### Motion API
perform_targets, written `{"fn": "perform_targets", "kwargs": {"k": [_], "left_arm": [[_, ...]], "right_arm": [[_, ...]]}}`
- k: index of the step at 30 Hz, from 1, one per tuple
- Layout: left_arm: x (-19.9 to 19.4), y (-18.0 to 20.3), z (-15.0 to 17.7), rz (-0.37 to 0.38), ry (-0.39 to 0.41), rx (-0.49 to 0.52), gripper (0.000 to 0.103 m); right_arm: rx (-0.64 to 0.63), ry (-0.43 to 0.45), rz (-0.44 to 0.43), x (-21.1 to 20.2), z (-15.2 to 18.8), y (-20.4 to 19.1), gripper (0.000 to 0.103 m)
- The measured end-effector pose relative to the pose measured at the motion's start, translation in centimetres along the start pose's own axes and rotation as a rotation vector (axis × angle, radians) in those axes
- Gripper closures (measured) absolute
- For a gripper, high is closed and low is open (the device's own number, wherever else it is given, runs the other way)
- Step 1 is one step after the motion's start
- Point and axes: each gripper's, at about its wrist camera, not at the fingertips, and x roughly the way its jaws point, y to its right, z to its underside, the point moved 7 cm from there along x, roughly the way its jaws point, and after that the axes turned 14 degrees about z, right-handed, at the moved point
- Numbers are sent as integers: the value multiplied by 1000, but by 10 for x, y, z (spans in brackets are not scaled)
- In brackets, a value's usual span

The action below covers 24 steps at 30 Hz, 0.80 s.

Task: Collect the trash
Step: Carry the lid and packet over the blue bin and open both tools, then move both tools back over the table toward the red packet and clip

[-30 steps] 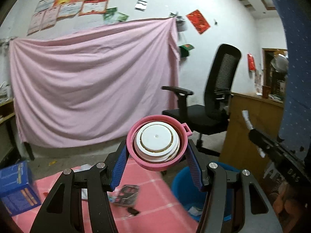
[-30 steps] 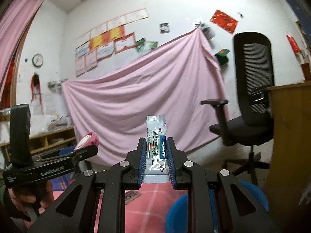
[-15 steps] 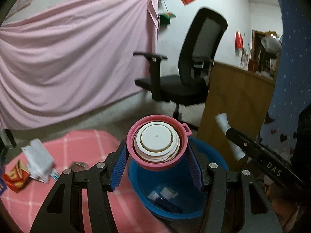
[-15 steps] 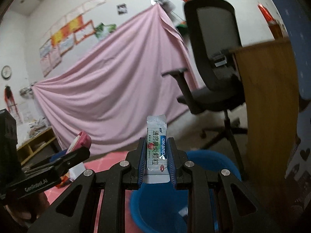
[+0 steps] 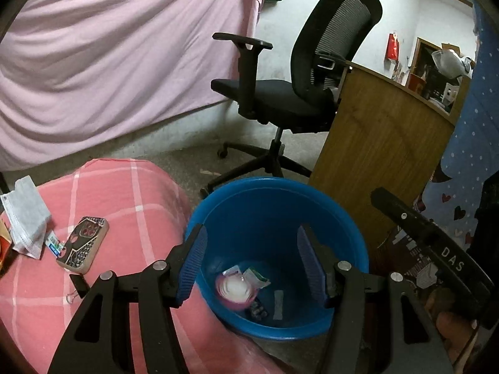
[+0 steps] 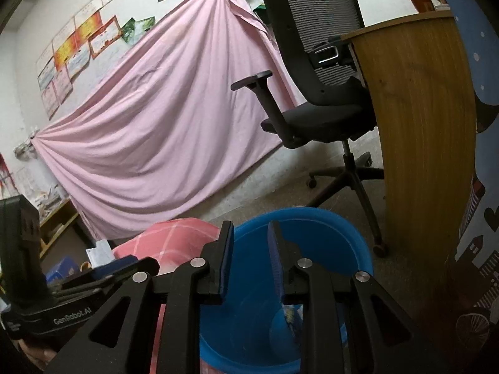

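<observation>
A blue bucket [image 5: 340, 218] stands on the floor beside the pink checked table. My left gripper [image 5: 251, 243] is open and empty above the bucket. The pink cap with its white insert [image 5: 235, 290] lies at the bucket's bottom with a sachet [image 5: 256, 278] and other small wrappers. My right gripper [image 6: 249, 238] is open and empty over the same bucket [image 6: 352, 246]. A white face mask [image 5: 28, 215], a small sachet [image 5: 53, 246], a patterned phone case [image 5: 84, 246] and a black binder clip [image 5: 78, 285] lie on the table.
The pink checked table [image 5: 124, 205] is left of the bucket. A black office chair [image 5: 299, 93] and a wooden desk [image 5: 383, 143] stand behind it. A pink sheet [image 5: 109, 56] hangs on the wall. The left gripper's body [image 6: 46, 296] shows in the right wrist view.
Both grippers tilted down over the bucket and opened. The pink cap left my left gripper and lies in the bucket. The sachet left my right gripper.
</observation>
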Motion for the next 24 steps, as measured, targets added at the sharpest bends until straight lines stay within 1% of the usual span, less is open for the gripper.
{"fn": "perform_targets", "kwargs": {"k": [2, 5, 8, 10, 11, 12, 13, 15, 16, 17, 18, 19, 20, 22, 23, 24], "left_arm": [[-2, -3, 0, -4, 10, -5, 49], [-13, -7, 1, -17, 42, -13, 49], [-27, -15, -2, -36, 87, -25, 44], [-39, -21, -6, -49, 127, -29, 38], [-46, -25, -7, -60, 148, -31, 36], [-53, -29, -9, -73, 172, -33, 31], [-60, -32, -10, -82, 194, -35, 27], [-75, -39, -13, -101, 239, -36, 23], [-83, -44, -14, -116, 262, -37, 18], [-90, -49, -14, -131, 282, -39, 14], [-100, -54, -14, -153, 310, -42, 6], [-107, -59, -14, -170, 337, -45, 2], [-116, -65, -14, -185, 367, -51, 2], [-131, -76, -12, -211, 416, -71, 2], [-137, -82, -11, -224, 429, -81, 2], [-143, -88, -9, -238, 440, -88, 2]], "right_arm": [[-5, 7, 2, -2, 0, -1, 73], [-8, 10, 5, -1, -1, -2, 72], [-5, 29, 5, -4, -6, -5, 70], [-4, 57, 5, -8, -10, -9, 65], [-2, 72, 0, -10, -13, -12, 60], [-1, 84, -6, -11, -15, -14, 56], [-1, 96, -13, -13, -17, -18, 55], [-6, 123, -25, -16, -22, -27, 50], [-11, 138, -33, -18, -24, -34, 49], [-15, 150, -39, -20, -26, -39, 44], [-19, 165, -47, -22, -27, -45, 31], [-20, 187, -53, -26, -29, -52, 23], [-21, 202, -58, -28, -31, -57, 16], [-37, 229, -77, -33, -35, -71, 14], [-48, 249, -82, -37, -36, -78, 9], [-59, 274, -82, -40, -38, -86, 0]]}}
